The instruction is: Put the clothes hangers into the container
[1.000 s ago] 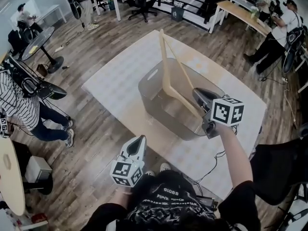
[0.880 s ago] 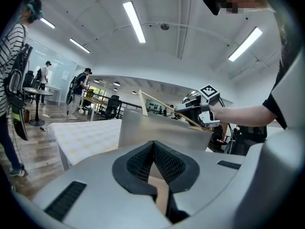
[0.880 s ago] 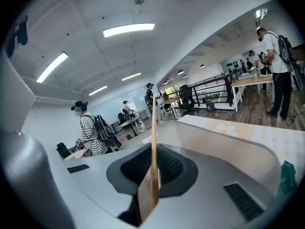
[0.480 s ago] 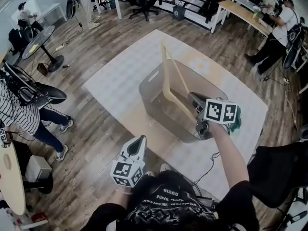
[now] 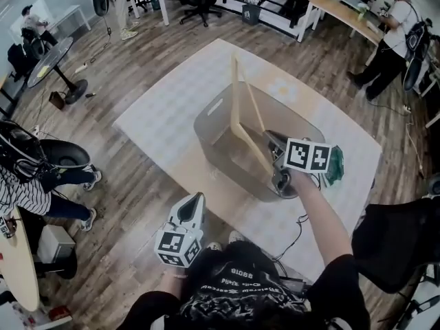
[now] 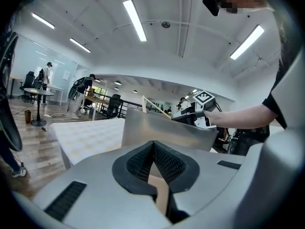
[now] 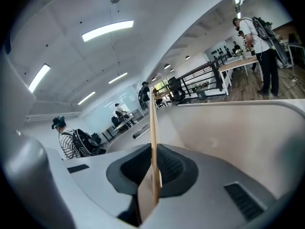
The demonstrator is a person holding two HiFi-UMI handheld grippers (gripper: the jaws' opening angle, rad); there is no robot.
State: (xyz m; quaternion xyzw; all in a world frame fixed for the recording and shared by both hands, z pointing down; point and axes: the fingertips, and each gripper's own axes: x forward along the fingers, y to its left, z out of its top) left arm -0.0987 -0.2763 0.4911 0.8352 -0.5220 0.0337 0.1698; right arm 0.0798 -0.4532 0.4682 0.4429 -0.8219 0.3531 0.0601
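Over on the left, a person in a black-and-white striped shirt (image 5: 19,192) is standing on the wooden plank floor (image 5: 130,184), well apart from the work.

The left gripper (image 5: 197,200) is hovering near the person holding it, off the near edge of the pale cloth-covered rectangular table (image 5: 155,119). It is pointing up toward the container, and its black ribbed pads (image 6: 143,159) are pressing together with nothing between them.

In the middle of the table the grey translucent plastic container (image 5: 206,126) is sitting with its open top up and a handle slot in its left wall.

The pale wooden triangular clothes hanger (image 5: 236,98) is standing in that container. One arm is rising upright, well above the rim. The other is sloping down to the right, inside the walls, toward the right gripper. A thinner rod is running between the two arms. Whether the hanger is touching the bottom, I cannot tell.

The right gripper (image 7: 153,163) is reaching over the container's near right rim, and its jaws are clamping on the hanger's wood, which is running straight up between the pads.

Just beside its marker cube (image 5: 308,155), a small green patch (image 5: 335,165) is showing, too small to make out.

Far right, a person in a white shirt (image 5: 392,43) is standing by a long desk (image 5: 340,9).
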